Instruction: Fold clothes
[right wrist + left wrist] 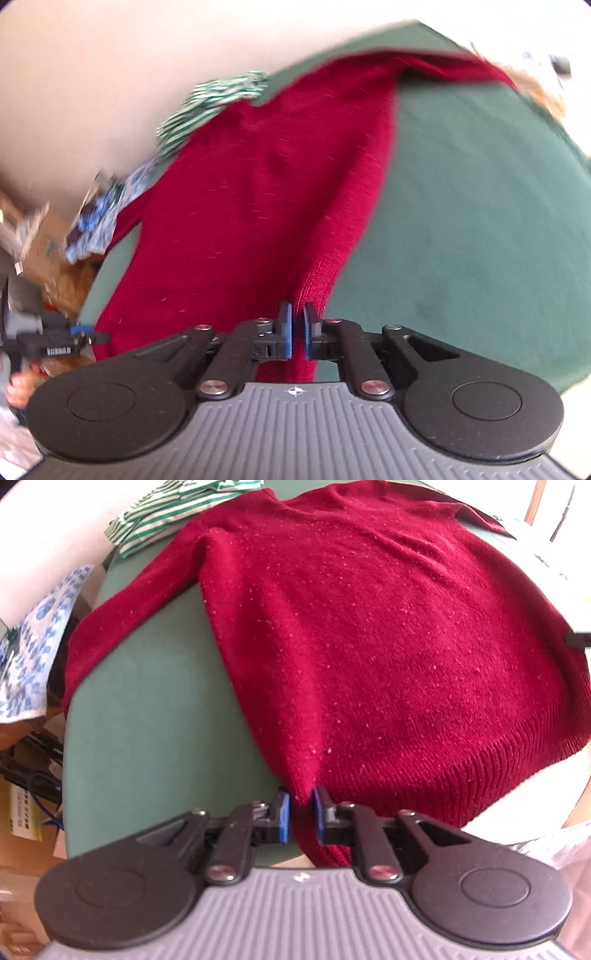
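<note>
A: Where is the garment?

B: The red sweater (369, 646) lies spread on the green table (155, 720), straight ahead of the left gripper (301, 814). Its blue pads (283, 818) are pinched on the sweater's lower left corner, where the ribbed hem meets the side seam; cloth fills the narrow gap between them and hangs on toward the camera.

A: And the other one?

B: The right gripper (297, 332) is clamped on red knit too. A ribbed edge of the sweater (258, 203) runs down into its nearly closed pads (284, 334). That picture is motion-blurred, so I cannot tell exactly which corner it has.

A: What does one camera give that the other misses?

B: The left view shows the whole body flat, with one sleeve (122, 627) stretching forward-left to the table's edge. The right view shows a broad bare stretch of table (480, 221) to the right of its gripper, and the far sleeve (454, 68) lying across the back. It also catches the left gripper (79, 336) low at its far left, against the sweater's corner.

A: Anything beyond the sweater?

B: A green-and-white striped garment (166, 513) sits ahead-left of the left gripper, beside the sweater's shoulder. A blue-patterned white cloth (40, 638) hangs further left, off the table, with cardboard boxes (22, 812) below it.
</note>
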A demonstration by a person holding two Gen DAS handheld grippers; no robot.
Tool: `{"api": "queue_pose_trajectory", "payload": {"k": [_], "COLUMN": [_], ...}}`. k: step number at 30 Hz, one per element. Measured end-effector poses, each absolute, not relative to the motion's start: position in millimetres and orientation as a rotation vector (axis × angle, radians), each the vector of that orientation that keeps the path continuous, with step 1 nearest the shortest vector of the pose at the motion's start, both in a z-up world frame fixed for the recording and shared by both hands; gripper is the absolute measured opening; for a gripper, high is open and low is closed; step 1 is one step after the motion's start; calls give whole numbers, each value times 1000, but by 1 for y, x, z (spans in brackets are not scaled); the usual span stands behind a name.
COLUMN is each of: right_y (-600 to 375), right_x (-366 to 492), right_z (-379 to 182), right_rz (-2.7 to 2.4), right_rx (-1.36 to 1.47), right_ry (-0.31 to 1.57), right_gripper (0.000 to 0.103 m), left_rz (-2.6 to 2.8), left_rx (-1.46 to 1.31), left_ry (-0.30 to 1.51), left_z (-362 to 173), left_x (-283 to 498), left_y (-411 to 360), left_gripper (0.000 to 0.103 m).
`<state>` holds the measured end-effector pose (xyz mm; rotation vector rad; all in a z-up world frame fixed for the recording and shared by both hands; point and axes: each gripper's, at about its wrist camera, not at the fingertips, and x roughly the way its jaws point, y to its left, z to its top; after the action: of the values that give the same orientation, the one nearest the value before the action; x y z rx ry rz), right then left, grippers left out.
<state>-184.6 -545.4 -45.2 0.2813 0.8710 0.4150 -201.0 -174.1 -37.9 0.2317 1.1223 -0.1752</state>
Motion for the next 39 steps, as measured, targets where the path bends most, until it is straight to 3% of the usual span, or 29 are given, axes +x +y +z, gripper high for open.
{"api": "queue_pose_trajectory", "payload": {"k": [5,9,11,15,17,23,24,26,28,33,35,37,39], "right_y": [-503,-531,-546,-574,-579,-593,-594,-597,-600,-598,-601,-604,-609], "right_x": [-208,-206,-209,-211,-210,-214,-214,-216,-217,-212,-220,-223,-227], "right_z": [-32,-32,-39,-50,-62,-89,-92,-97,-103,-115,-113,-100,-85], "right_rz": [188,170,136,164,176,212,217,227,237,259,280,266,253], "right_rx": [-372,-237,-141,106,264,568,590,633,676,682,692,655,608], "right_ry": [811,918,953,1006,1037,1031,1035,1044,1053,1066,1055,1039,1022], "right_gripper": [6,8,24,27,39,49,44,13,13,25,6,4,4], "left_rz": [-173,-173,-173,-170,-169,-165,-164,-163,-159,-144,-136,-137,-140], "left_rx": [252,270,275,274,285,290,287,284,278,259,260,248,235], "left_ry": [1113,1103,1099,1097,1096,1086,1084,1081,1078,1069,1069,1070,1064], "left_z": [-39,-40,-40,-40,-41,-42,-42,-42,-42,-43,-42,-40,-36], "left_x": [-205,-206,-206,-206,-206,-208,-208,-208,-209,-209,-209,-210,-214], "left_y": [-178,-182,-182,-182,-185,-184,-184,-183,-183,-183,-184,-186,-187], "left_gripper": [15,15,15,15,15,15,15,15,15,15,15,8,8]}}
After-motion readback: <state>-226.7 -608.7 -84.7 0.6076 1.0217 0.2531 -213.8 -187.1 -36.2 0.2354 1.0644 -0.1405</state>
